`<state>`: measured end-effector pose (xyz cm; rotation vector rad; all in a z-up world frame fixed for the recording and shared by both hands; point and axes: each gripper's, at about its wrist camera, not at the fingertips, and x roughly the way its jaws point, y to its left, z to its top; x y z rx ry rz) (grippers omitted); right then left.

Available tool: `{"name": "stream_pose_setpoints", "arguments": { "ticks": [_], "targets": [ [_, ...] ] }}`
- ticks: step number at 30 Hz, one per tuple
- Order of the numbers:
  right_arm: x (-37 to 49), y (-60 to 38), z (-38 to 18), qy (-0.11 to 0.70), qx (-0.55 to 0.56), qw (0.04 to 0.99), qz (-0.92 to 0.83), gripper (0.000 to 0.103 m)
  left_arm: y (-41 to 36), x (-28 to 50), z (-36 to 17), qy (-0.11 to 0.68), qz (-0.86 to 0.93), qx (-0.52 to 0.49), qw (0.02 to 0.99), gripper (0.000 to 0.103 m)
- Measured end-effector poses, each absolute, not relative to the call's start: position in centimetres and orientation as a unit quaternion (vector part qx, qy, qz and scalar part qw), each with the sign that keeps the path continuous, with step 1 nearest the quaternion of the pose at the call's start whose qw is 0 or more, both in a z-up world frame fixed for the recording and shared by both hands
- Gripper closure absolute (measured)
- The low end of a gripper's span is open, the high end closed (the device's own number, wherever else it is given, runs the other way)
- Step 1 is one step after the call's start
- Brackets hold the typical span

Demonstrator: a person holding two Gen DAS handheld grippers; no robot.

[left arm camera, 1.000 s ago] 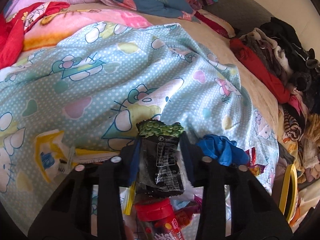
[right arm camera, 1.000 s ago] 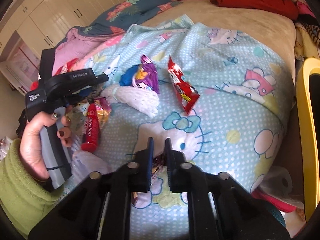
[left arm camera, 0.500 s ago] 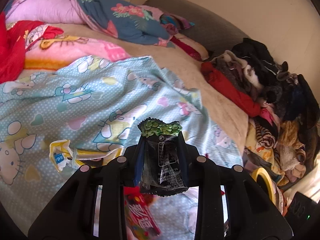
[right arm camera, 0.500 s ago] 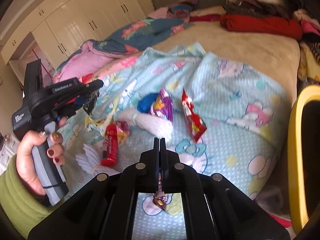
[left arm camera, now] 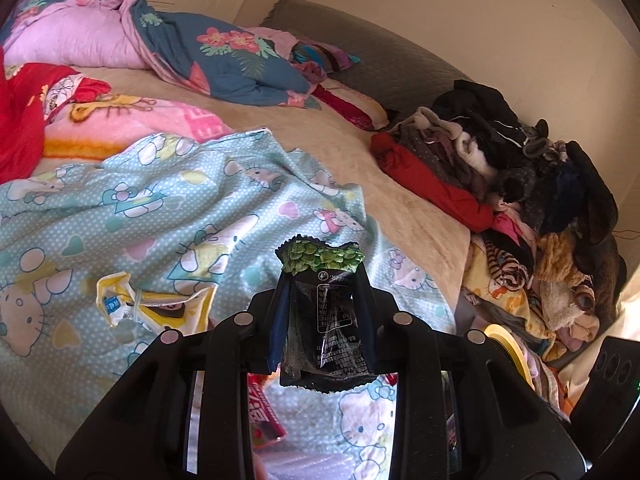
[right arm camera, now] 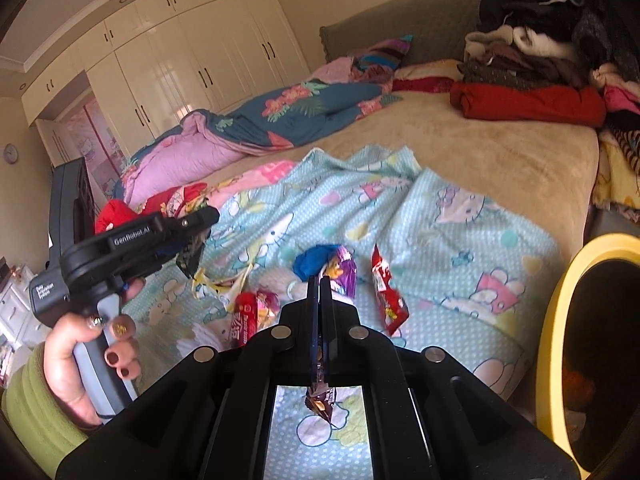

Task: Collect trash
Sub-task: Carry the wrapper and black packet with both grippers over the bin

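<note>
My left gripper point(left arm camera: 322, 280) is shut on a black snack wrapper with a green top point(left arm camera: 326, 320) and holds it above the Hello Kitty blanket point(left arm camera: 160, 208). It also shows in the right wrist view point(right arm camera: 192, 236), at the left, in a hand. My right gripper point(right arm camera: 320, 284) is shut on a small brown candy wrapper point(right arm camera: 320, 398) that hangs below the fingers. On the blanket lie a red packet point(right arm camera: 386, 300), a purple packet point(right arm camera: 346, 272), a blue crumpled piece point(right arm camera: 316, 260), a red tube packet point(right arm camera: 248, 316) and a yellow-white wrapper point(left arm camera: 148, 306).
A yellow-rimmed bin point(right arm camera: 560, 312) stands by the bed at the right; its rim shows in the left wrist view point(left arm camera: 508, 344). A pile of clothes point(left arm camera: 520, 168) lies along the right side. Quilts point(left arm camera: 180, 48) lie at the bed's head. White wardrobes point(right arm camera: 180, 68) stand behind.
Both grippers have risen away from the blanket with their wrappers. The right gripper closed on the brown wrapper and lifted it. The left gripper tightened on the black wrapper.
</note>
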<state>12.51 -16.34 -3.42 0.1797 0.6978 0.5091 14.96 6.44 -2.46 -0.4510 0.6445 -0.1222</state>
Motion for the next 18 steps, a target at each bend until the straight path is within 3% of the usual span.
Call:
{"name": "stream_pose_setpoints", "arguments": {
  "ticks": [18],
  "targets": [
    [11.8,-20.3,-0.9,0.298,0.109,0.923,0.216,0.102,2.3,13.9,-0.9,0.304,-0.102,-0.2,0.926,0.081]
  ]
}}
